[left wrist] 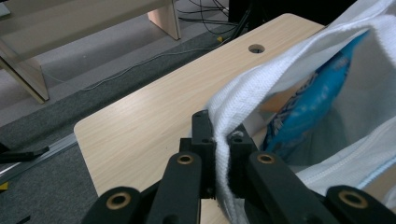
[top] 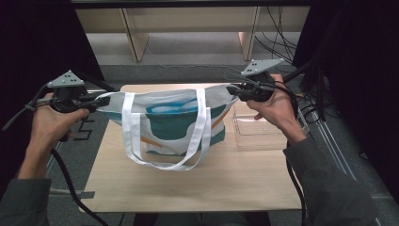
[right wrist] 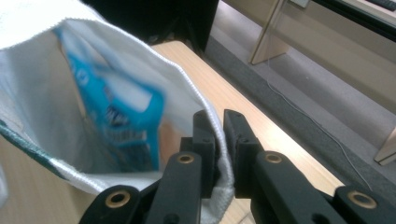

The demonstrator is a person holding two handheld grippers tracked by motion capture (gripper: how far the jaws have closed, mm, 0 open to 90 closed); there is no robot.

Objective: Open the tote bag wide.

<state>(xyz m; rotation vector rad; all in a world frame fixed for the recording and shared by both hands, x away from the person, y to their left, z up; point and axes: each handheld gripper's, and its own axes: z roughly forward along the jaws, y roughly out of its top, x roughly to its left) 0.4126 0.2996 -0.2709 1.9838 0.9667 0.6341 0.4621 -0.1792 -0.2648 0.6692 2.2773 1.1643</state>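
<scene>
White tote bag (top: 174,122), left claw (left wrist: 223,140) and right claw (right wrist: 219,126) clamped on rim

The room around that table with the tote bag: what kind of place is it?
Probably a lab or recording workspace, not a home: a plain wooden table on grey carpet, loose cables along the floor, bare wooden shelving behind, and dark screens at both sides.
</scene>
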